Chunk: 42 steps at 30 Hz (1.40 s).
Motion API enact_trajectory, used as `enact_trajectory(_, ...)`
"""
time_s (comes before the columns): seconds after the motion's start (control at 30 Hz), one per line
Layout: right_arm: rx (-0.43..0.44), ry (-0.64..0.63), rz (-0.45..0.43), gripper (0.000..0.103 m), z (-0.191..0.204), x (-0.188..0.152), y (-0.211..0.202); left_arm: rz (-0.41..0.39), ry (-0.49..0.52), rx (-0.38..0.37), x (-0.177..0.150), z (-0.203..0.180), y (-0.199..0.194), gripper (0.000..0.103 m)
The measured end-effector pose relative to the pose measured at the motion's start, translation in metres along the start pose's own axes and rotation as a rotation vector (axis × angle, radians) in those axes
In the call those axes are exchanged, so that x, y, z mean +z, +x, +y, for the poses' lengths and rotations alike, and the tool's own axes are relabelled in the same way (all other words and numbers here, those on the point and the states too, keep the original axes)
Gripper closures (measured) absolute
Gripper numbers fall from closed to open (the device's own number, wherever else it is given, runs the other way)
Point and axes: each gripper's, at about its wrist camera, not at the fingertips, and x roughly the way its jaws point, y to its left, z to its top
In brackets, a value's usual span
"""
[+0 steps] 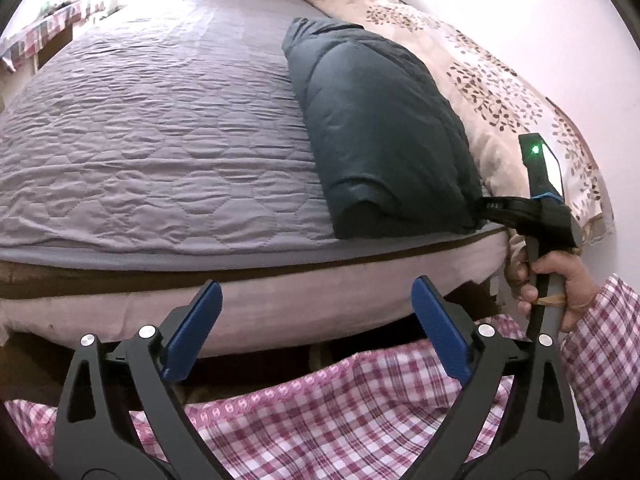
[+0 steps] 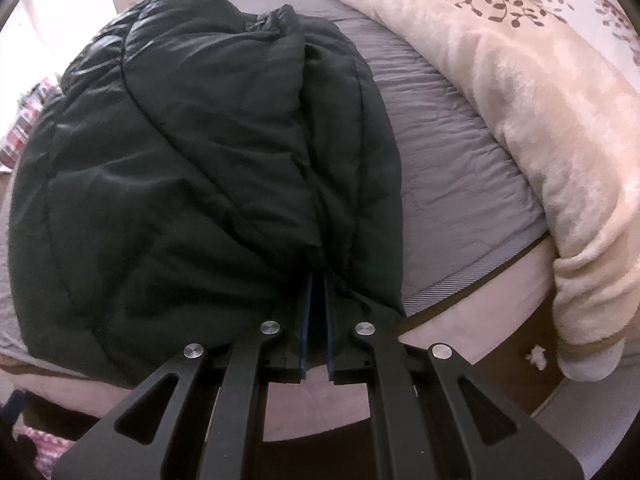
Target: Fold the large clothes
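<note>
Dark green padded jacket point(image 2: 192, 184), folded into a long bundle, lies on the grey quilted mattress cover point(image 1: 140, 140) beside a beige leaf-print blanket point(image 1: 500, 92). Right gripper point(image 2: 318, 280) is clamped on its near edge; left gripper point(image 1: 316, 304) hangs spread wide before the bed, empty.

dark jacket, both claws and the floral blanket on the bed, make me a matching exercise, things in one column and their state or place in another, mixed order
Things:
1. dark jacket
2. left claw
3. right claw
4. floral blanket

States or places:
a. bunched along the wall side of the bed
b. jaws wide apart, nothing between them
c. folded in a bundle on the grey quilted cover
d. pinched shut on the jacket's near edge

Pairs: 1-c, 2-b, 3-d, 4-a
</note>
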Motion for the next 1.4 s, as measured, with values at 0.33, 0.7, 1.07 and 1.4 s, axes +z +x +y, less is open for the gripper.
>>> enact_trajectory(0.33, -0.061, -0.007, 0.032, 0.096, 0.006, 0.005, 0.002, -0.002, -0.043, 0.011, -0.001, 0.024, -0.013, 0.009)
enact_trajectory(0.7, 0.013, -0.020, -0.002, 0.096, -0.003, -0.001, -0.003, -0.033, -0.023, -0.055, 0.000, 0.013, -0.010, 0.009)
enact_trajectory(1.07, 0.156, -0.001, -0.046, 0.095, -0.021, -0.006, -0.005, 0.003, 0.079, 0.080, 0.014, -0.015, 0.018, 0.009)
enact_trajectory(1.4, 0.356, 0.041, -0.052, 0.093, -0.044, -0.009, -0.009, -0.058, 0.066, 0.063, 0.066, -0.037, 0.017, 0.009)
